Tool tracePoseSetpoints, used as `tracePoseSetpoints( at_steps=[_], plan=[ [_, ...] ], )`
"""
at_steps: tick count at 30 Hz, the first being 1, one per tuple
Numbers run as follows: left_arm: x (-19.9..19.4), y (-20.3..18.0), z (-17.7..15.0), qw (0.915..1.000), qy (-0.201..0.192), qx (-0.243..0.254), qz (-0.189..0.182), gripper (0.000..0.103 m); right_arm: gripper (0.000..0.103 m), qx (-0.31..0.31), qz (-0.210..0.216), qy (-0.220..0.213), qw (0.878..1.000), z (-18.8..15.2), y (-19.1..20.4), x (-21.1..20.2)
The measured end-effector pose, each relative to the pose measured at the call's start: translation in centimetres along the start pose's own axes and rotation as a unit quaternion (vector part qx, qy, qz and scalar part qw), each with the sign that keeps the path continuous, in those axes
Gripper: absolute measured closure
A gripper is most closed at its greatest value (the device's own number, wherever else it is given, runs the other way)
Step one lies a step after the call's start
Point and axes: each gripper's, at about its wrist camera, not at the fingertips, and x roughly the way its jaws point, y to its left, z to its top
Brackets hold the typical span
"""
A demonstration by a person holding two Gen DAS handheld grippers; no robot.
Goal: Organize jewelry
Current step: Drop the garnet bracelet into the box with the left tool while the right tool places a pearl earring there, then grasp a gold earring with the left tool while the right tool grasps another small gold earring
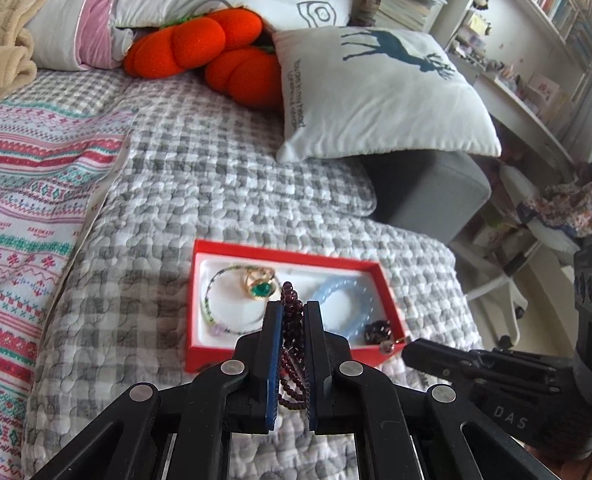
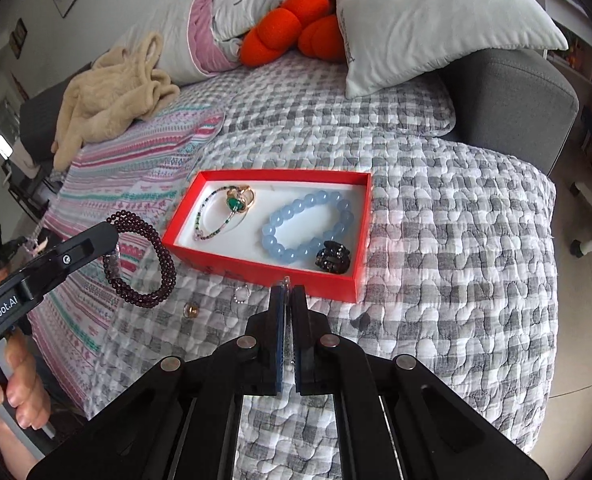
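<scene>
My left claw (image 1: 292, 312), clamped on the garnet bracelet (image 2: 144, 256), hangs left of the red box (image 2: 272, 264); my right claw (image 2: 288, 292) pinches something thin.

Quilt (image 2: 435, 216): gingham cloth, puckered, matt. Red box (image 2: 345, 280): smooth card (looks like paper board), white matt lining. Blue bracelet (image 2: 296, 216): glossy translucent beads, glass or stone, can't tell. Garnet-colour bracelet (image 2: 164, 264): tiny shiny dark-red beads. Ring (image 2: 240, 200): polished gold-tone metal, glossy green stone. Left gripper (image 1: 294, 312) and right gripper (image 2: 288, 292): matt black plastic, silvery metal pivot pins, ribbed blue pads. Beige garment (image 2: 112, 96): fluffy fleece. Orange cushion (image 2: 292, 28): velvety plush. Deer pillow (image 1: 379, 92): woven cloth, slightly wrinkled.
</scene>
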Motion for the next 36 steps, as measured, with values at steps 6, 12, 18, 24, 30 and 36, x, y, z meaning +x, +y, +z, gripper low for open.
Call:
tracePoseSetpoints(
  at_steps=[6, 12, 18, 24, 30, 36],
  plan=[
    [3.6, 0.5, 1.2, 0.9998, -0.006, -0.002, -0.018, 0.099, 0.100, 0.027, 0.009, -0.032, 0.999, 1.8, -0.8, 0.6],
    [6.5, 3.2, 0.6, 0.9979, 0.030, -0.008, 0.057, 0.099, 0.100, 0.044, 0.010, -0.026, 0.999, 2.7, -1.6, 2.3],
    [7.3, 3.6, 0.5, 0.9947, 0.043, 0.007, 0.093, 0.098, 0.099, 0.042, 0.011, -0.022, 0.999, 3.3, -1.4, 3.1],
    [5.9, 2.3, -0.5, 0.9924, 0.044, 0.037, 0.109, 0.057, 0.083, 0.053, 0.005, -0.031, 0.998, 3.5, -1.3, 3.5],
    [4.8, 1.5, -2.9, 0.9881, 0.049, 0.071, 0.127, 0.037, 0.063, 0.079, -0.032, -0.061, 0.994, 1.8, -1.0, 1.1],
    [5.1, 1.5, -5.1, 0.9873, 0.057, 0.062, 0.134, 0.026, 0.063, 0.077, -0.109, -0.032, 0.991, -1.7, 0.2, 0.4]
  ],
)
